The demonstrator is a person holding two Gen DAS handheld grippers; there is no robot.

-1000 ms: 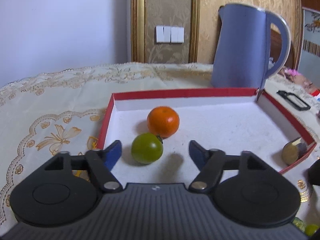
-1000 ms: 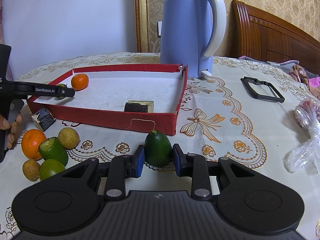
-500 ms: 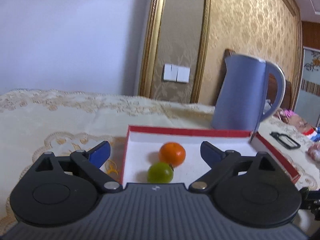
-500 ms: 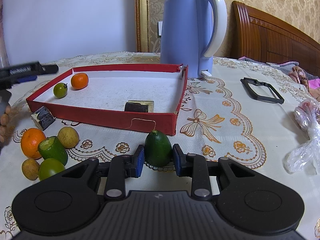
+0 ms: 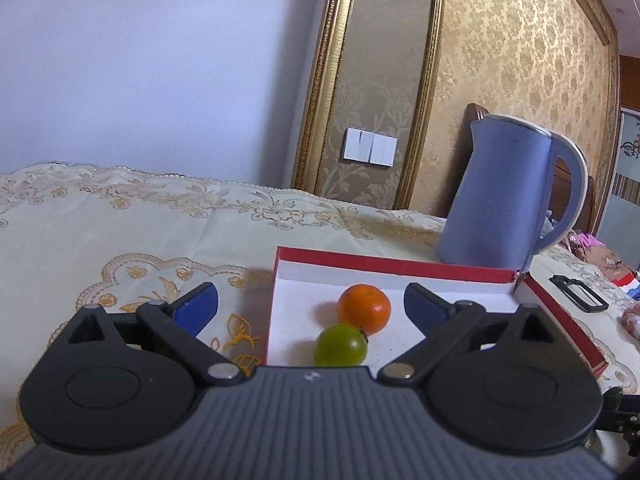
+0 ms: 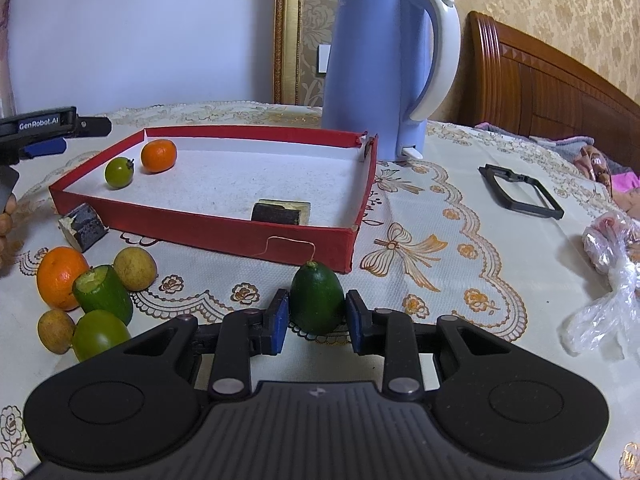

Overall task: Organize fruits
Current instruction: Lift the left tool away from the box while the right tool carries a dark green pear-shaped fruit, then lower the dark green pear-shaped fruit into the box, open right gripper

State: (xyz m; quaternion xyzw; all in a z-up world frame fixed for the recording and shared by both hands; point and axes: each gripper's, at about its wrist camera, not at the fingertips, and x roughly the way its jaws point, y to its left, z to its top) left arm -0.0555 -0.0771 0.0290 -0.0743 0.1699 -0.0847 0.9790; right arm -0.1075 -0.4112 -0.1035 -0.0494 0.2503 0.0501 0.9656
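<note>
- Right hand-held gripper [image 6: 314, 322]: blue pads closed on the flanks of a dark green fruit [image 6: 316, 300], which stands stem-end up on the bench, just short of the near wall of the red tray [image 6: 224, 232].
- Grip sits at the fruit's widest part, one pad per side. Judged a good hold: the skin looks smooth and waxy, so a higher grip on the taper could squeeze it out forward.
- Fruit judged light and firm, bruisable if clamped hard; moderate pressure should do.
- Left hand-held gripper [image 5: 310, 308]: jaws have just been opening and now stand wide, nothing between the pads. Just ahead of it and lower, a small green fruit [image 5: 340, 345] rests on the tray floor, touching or nearly touching a tangerine [image 5: 364, 309] beyond it.
- Left of the right hand-held gripper, on the bench outside the tray: an orange [image 6: 60, 276], a cut green piece [image 6: 103, 294], two brownish round fruits [image 6: 135, 268] and another green fruit [image 6: 98, 334], close together. Judged not yet sorted.
- Cut piece has a soft exposed end; take it by the skin sides.
- Inside the tray, ahead of the right hand-held gripper: a dark block [image 6: 280, 212].
- Beyond the tray's far right corner: a blue kettle [image 6: 384, 68]. Well to the right: a black frame [image 6: 520, 192] and crumpled plastic [image 6: 604, 280].
</note>
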